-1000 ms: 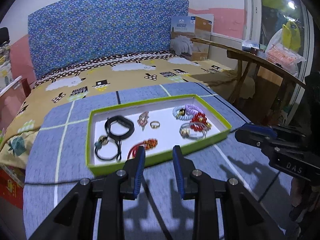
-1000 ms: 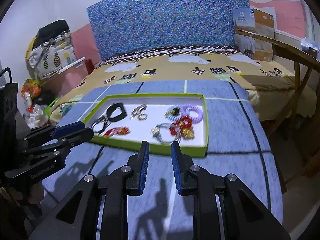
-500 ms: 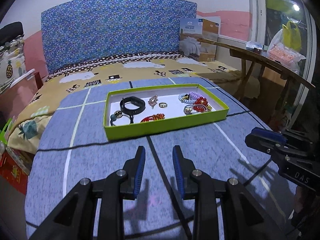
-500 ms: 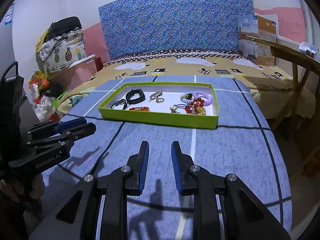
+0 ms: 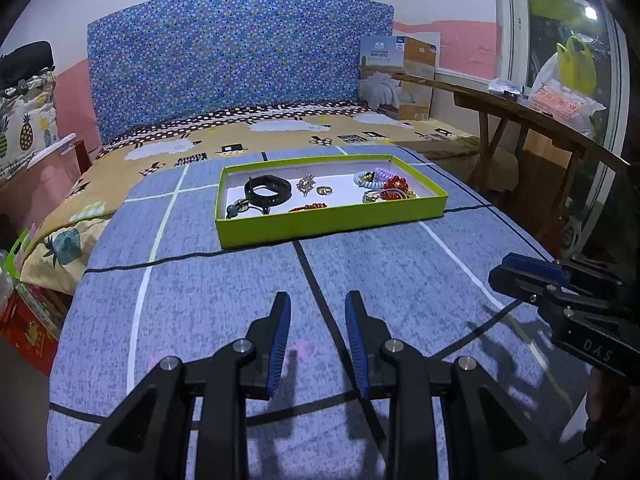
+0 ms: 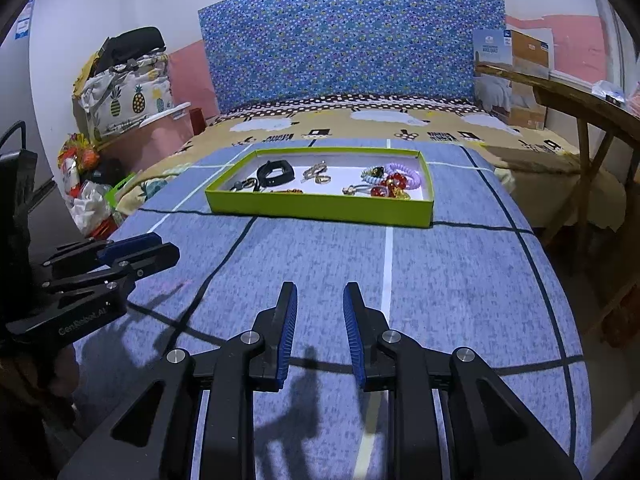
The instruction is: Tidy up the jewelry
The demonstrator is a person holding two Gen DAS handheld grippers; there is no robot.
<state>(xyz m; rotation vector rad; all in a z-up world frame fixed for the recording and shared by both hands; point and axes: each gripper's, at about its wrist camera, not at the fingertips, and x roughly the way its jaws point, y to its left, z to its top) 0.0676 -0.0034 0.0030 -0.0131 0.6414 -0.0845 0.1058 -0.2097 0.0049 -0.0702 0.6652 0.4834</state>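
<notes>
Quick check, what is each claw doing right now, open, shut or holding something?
Left claw: open, holding nothing, above the blue blanket.
Right claw: open, holding nothing, short of the green tray.

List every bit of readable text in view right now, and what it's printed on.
"DAS": body of the right tool.
"GenRobot.AI": body of the left tool, faint.
"WOOL QUILT": cardboard box beside the headboard; smaller print unreadable.
Blue wall sticker: too blurred.
</notes>
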